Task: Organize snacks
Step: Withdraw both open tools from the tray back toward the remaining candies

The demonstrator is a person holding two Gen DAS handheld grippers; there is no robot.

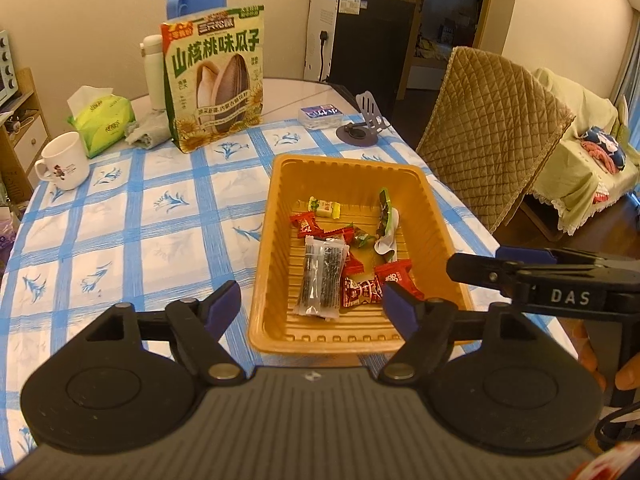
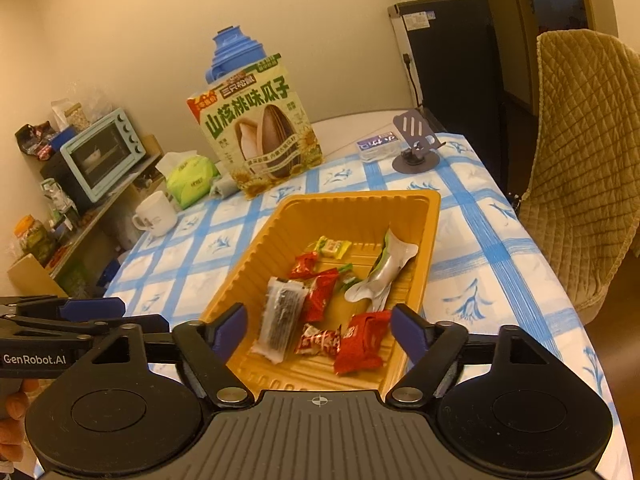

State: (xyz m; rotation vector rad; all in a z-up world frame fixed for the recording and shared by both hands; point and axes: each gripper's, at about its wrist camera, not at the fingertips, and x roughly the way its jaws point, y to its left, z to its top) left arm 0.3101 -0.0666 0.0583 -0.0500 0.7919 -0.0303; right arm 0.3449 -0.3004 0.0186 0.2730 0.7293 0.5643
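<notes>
The left gripper (image 1: 314,304) hangs with its two fingers spread wide and nothing between them, just above the near rim of the tray (image 1: 276,208). The right gripper (image 2: 318,326) is likewise spread and empty, over the tray's near end; in the left wrist view it shows side-on at the tray's right edge.

One tray lies on the desk (image 1: 120,216), and every loose snack sits inside it. I count about five red candies (image 2: 360,344), one yellow-wrapped candy (image 2: 334,247), one small green-wrapped candy (image 1: 362,238), one clear packet of dark strips (image 1: 322,276) and one torn green-and-silver wrapper (image 2: 384,272). The clear packet and the red candies lie nearest both grippers; the yellow candy lies toward the far wall.

Left of the tray the checked cloth is bare up to a mug (image 1: 64,162) and a tissue pack (image 1: 102,118). One big sunflower seed bag (image 1: 216,80) stands upright beyond the tray, well apart. A phone stand (image 1: 366,120) sits at the far right, and a chair (image 1: 492,132) stands close to the desk's right edge.
</notes>
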